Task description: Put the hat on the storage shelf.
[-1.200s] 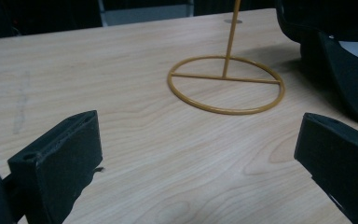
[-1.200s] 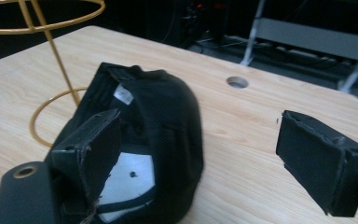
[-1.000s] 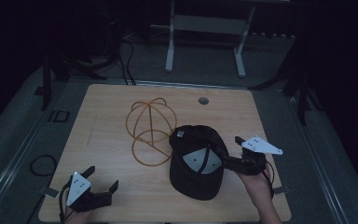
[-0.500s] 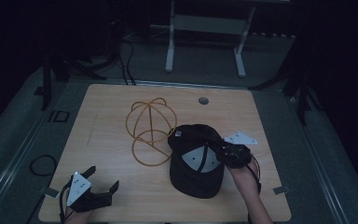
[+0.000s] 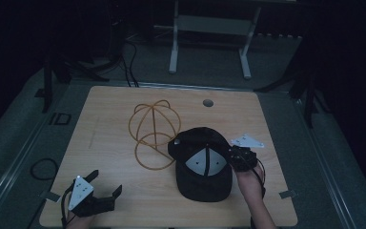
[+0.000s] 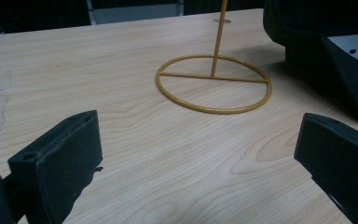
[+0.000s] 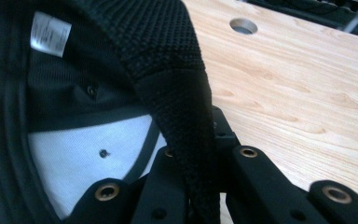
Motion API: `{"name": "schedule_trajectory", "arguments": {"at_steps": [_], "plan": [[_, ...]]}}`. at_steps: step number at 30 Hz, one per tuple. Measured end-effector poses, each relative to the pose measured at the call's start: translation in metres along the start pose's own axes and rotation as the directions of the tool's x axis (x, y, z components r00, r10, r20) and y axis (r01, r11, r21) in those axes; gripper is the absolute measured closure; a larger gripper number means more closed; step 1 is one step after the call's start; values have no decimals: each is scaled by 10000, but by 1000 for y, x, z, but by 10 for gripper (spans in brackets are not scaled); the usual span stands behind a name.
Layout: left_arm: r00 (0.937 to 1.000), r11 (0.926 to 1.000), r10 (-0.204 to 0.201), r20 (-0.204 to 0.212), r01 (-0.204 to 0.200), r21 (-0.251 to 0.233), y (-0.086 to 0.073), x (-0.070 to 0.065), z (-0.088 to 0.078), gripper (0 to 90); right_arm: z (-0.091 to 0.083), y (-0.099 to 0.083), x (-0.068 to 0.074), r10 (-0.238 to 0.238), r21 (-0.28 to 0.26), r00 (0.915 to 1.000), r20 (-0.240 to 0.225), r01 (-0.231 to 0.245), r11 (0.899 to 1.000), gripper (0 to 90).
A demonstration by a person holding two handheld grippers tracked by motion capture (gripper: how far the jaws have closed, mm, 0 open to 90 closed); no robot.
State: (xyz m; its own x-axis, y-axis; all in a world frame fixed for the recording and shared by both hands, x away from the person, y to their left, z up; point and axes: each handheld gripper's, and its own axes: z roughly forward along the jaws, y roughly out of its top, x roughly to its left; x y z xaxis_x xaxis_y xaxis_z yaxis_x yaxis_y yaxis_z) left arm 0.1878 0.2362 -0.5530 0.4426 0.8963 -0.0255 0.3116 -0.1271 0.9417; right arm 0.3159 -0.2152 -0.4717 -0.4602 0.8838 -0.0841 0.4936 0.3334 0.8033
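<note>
A black cap [image 5: 202, 167] lies upside down at the table's front right, its white inner panel [image 7: 74, 158] facing up. My right gripper [image 5: 232, 160] sits at the cap's right edge. Its jaws have just been closing, and they are now shut on the cap's woven rim [image 7: 168, 70], which runs up between them. A yellow wire hat stand [image 5: 153, 129] is just left of the cap, with its ring base [image 6: 213, 84] flat on the wood. My left gripper [image 5: 106, 182] rests near the front left corner, open with nothing between its jaws, and faces the stand.
A round cable hole [image 5: 208, 102] is in the tabletop [image 5: 267, 119] behind the cap. Beyond the far edge stands a white desk frame [image 5: 209, 24]. A cable loop [image 5: 43, 168] lies on the floor to the left.
The right gripper moved left and down to the cap's right edge and closed on its rim. The left gripper stayed still.
</note>
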Motion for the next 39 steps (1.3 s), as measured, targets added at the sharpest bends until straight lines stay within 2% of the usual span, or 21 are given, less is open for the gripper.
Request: {"name": "schedule_trajectory", "arguments": {"at_steps": [5, 9, 16, 22, 28, 35, 39], "plan": [[10000, 10000, -37, 38, 37, 46, 0, 0, 0, 12, -9, 7, 0, 80, -340, 9999, -114, -84, 9994, 884], [9999, 10000, -55, 89, 54, 62, 0, -1, 1, 11, -22, 16, 0, 59, -797, 9998, -188, -74, 9968, 885], [9999, 10000, -54, 159, 53, 70, 0, -1, 1, 12, -39, 25, -2, -53, -1307, 10000, 27, 56, 9914, 885], [9996, 9998, -150, 230, 148, 96, 0, -3, 3, 11, -53, 34, -6, -60, -1765, 10000, 54, 69, 9843, 886], [9981, 9994, -326, 523, 319, 134, 1, -6, 4, 11, -70, 43, -7, -189, -2259, 9998, 113, 209, 9739, 887], [9917, 9982, -518, 1177, 477, 369, 9, -23, 10, 11, -90, 50, -4, -399, -2833, 9992, 60, 400, 9582, 887], [9814, 9962, -817, 1738, 748, 455, 17, -36, 16, 11, -99, 52, -2, -444, -3084, 9990, -101, 391, 9504, 886]]}}
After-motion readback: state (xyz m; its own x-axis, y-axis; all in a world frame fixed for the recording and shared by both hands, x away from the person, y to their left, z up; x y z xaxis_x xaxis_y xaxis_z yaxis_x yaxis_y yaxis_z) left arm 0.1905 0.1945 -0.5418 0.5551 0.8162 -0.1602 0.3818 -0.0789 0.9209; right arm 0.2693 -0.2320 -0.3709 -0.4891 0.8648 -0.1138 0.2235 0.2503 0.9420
